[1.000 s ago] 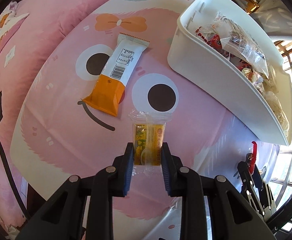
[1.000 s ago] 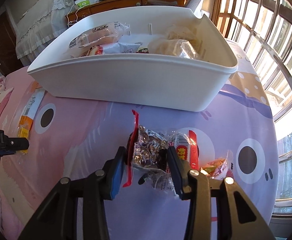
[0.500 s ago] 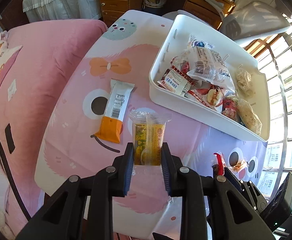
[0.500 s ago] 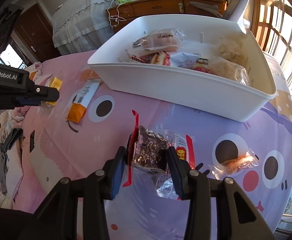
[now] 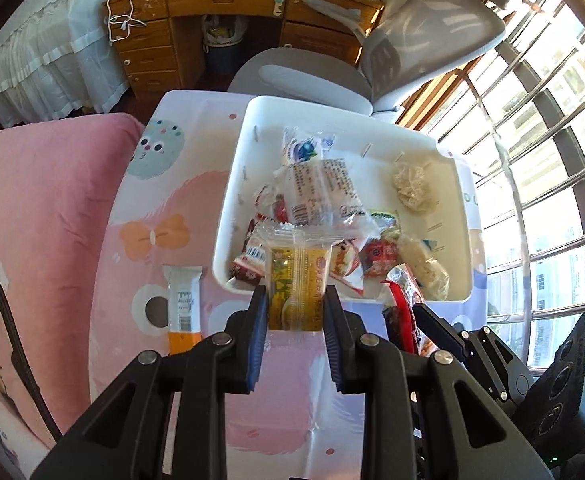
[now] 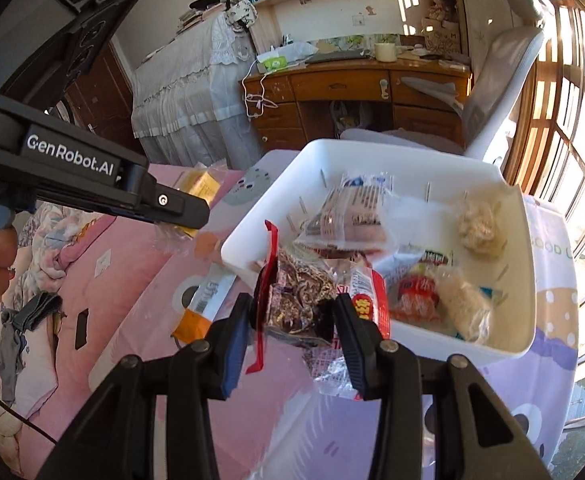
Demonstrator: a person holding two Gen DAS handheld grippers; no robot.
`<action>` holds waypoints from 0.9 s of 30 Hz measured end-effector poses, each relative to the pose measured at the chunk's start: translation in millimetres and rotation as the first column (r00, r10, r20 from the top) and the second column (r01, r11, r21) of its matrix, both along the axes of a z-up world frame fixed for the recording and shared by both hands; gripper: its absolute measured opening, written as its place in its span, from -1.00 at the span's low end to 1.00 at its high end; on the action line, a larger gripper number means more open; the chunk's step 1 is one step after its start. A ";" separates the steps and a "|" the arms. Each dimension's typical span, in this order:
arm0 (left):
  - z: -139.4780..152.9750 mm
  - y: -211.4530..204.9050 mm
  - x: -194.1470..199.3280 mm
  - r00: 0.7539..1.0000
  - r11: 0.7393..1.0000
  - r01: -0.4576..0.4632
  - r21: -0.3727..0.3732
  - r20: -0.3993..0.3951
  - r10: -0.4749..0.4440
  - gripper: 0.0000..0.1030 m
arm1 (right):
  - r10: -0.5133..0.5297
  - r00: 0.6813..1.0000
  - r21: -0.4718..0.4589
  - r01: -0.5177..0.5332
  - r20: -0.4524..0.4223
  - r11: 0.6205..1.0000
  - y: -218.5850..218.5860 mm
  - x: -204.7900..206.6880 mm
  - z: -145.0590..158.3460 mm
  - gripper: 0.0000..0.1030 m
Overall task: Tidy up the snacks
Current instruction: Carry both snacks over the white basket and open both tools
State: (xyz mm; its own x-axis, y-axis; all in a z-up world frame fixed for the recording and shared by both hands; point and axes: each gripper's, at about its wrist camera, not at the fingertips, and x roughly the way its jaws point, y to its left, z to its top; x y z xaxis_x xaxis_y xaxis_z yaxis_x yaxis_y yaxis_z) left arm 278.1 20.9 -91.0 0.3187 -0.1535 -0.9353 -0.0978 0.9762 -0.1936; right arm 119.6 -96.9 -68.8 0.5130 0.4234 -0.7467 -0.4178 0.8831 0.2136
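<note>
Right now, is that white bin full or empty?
Partly full. The white bin holds several wrapped snacks piled toward its near side, while bare white floor shows at the far end.

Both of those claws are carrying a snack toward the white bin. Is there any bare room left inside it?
Yes. The white bin is bare along its far wall, between the blueberry packet and the pale rice cracker, and in the far right corner. The near half is crowded with overlapping packets. Outside, the tablecloth around the orange-ended bar lies open.
</note>
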 end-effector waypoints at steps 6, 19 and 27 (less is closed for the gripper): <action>12.7 -12.0 30.2 0.997 0.999 0.044 -0.001 0.056 -0.044 -0.52 | -0.074 0.997 0.009 0.074 0.027 0.997 -17.3 31.2 12.3 -0.18; 13.0 -14.6 50.3 0.997 0.999 -0.005 0.033 0.076 0.002 0.37 | -0.198 0.973 0.031 0.203 -0.119 0.979 -60.4 62.1 -4.4 -0.01; 11.3 6.2 23.5 0.996 0.995 -0.075 0.069 0.049 0.071 0.47 | -0.243 0.949 0.023 0.253 -0.200 0.967 -78.7 51.1 -5.7 0.05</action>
State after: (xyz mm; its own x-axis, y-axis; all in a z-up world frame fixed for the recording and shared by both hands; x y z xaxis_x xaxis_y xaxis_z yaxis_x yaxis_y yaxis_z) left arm 301.6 27.1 -79.7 0.3701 -0.0621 -0.9269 -0.1618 0.9782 -0.1302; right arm 170.7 -175.6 -74.5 0.4540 0.3391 -0.8240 -0.1334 0.9402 0.3135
